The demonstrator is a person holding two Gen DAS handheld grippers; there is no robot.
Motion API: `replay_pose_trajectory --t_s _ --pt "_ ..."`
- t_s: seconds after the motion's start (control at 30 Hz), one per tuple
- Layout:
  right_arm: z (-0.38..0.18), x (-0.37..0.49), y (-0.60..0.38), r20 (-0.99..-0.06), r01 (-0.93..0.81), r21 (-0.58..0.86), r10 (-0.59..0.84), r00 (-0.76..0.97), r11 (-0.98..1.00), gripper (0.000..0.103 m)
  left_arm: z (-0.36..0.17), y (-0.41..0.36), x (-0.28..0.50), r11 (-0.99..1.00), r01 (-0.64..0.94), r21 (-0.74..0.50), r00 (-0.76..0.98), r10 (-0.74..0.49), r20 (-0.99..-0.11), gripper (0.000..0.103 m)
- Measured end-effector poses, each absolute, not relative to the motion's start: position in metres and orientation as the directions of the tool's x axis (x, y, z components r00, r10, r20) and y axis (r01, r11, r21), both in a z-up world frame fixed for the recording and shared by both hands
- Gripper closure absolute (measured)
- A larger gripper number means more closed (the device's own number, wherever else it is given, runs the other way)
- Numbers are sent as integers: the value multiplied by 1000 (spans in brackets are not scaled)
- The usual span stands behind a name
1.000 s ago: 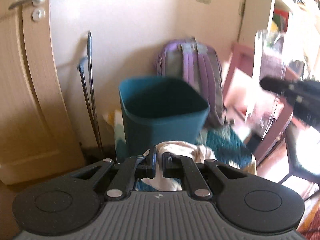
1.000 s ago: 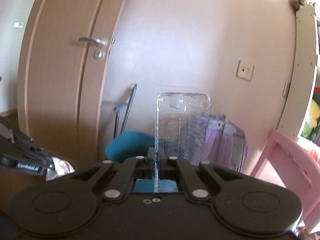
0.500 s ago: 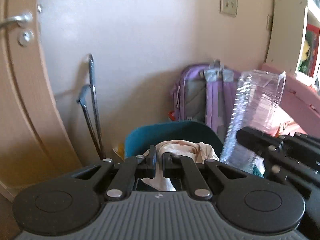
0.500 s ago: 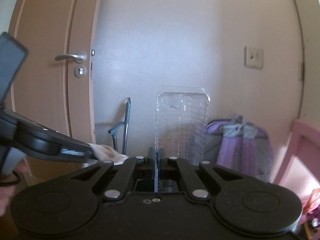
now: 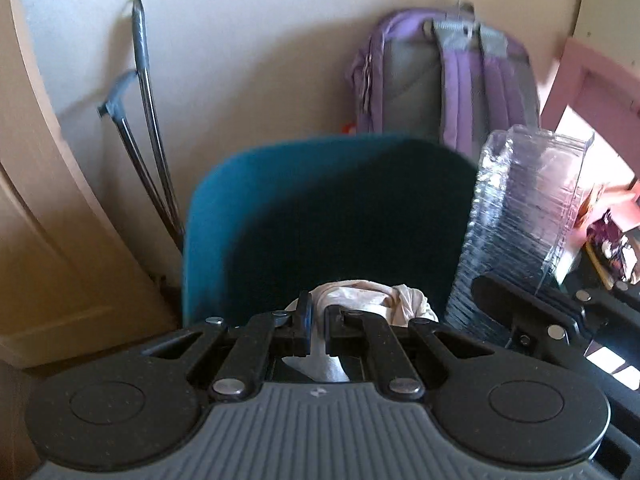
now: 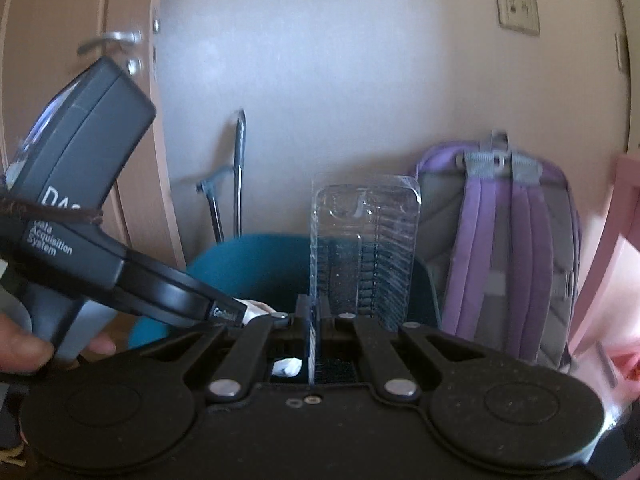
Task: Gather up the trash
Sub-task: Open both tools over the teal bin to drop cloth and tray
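The open-topped plastic waste bin (image 5: 320, 216) was dark teal, shaded almost black inside. The crumpled tissue wad (image 5: 372, 304) was off-white with a faint pink tint. The clear ribbed plastic blister tray (image 6: 362, 248) was colourless, patterned with fine parallel ridges in a herringbone layout. The left gripper (image 5: 317, 330) had black fingers and a grey ribbed body; the right gripper (image 6: 314, 330) was black throughout. The padded fabric backpack (image 6: 508, 240) was lilac with grey panels and grey strap webbing. The wall (image 6: 340, 80) was pale cream, the wooden door (image 6: 72, 20) light tan, and the painted wooden furniture frame (image 5: 588, 80) pink.
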State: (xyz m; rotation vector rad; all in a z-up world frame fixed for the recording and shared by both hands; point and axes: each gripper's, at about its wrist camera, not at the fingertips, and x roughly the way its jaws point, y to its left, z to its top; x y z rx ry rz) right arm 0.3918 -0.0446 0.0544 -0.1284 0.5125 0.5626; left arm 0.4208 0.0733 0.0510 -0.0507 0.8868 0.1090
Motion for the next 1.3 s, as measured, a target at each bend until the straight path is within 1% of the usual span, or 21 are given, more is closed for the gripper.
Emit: replay_pose_trajectory --t_s 0.07,0.13,0.17,0.2,0.23,0.27,0.3,0.37,0.43,0.5,0.6,0.67,0.83,0.9,1.1,1.3 --pt "49 395 -43 -536 -528 14 452 713 849 90 46 71 420 994 -105 23 621 83 -779 97" --pt "45 395 -42 -563 -530 16 446 696 848 89 44 69 419 996 -91 11 615 64 -786 92" --pt "44 394 -41 -572 -530 11 440 693 848 87 44 69 421 996 -85 2 611 54 -789 86" --pt "44 393 -41 -574 -530 6 437 692 848 86 43 69 421 996 -84 -4 610 48 -791 77" --pt "44 391 -40 -575 -532 0 435 693 847 80 44 69 419 996 -89 -6 614 50 -788 72" --pt "45 389 -40 -576 -533 -5 433 693 846 71 45 69 417 996 -92 -5 619 53 -783 63" --pt "46 388 -41 -574 -531 -9 431 696 847 70 46 68 415 996 -92 -3 625 55 -778 54" --pt "51 383 -42 -568 -527 -17 426 704 850 67 52 66 407 996 -89 2 641 59 -765 48" --pt "57 383 -45 -566 -522 -15 423 707 853 66 60 63 402 996 -84 -1 651 54 -757 45" --pt "64 377 -49 -564 -519 -17 420 711 855 64 66 64 401 996 -91 -4 655 56 -754 37" --pt "77 365 -57 -550 -513 -12 423 720 858 60 79 61 386 996 -90 0 679 61 -732 29" --pt "85 356 -63 -539 -514 -10 429 725 857 58 88 55 373 997 -80 16 696 67 -715 27" --pt "105 325 -80 -520 -521 -3 443 730 854 55 111 45 338 999 -52 13 730 47 -682 27" --pt "110 314 -88 -513 -519 -1 445 734 855 54 118 43 324 999 -42 4 740 34 -672 23" --pt "118 278 -108 -488 -535 -8 463 740 845 51 129 32 280 1000 -2 -7 768 -3 -641 22" --pt "116 254 -127 -489 -539 12 475 731 842 47 128 29 240 1000 10 -27 782 -25 -623 22"
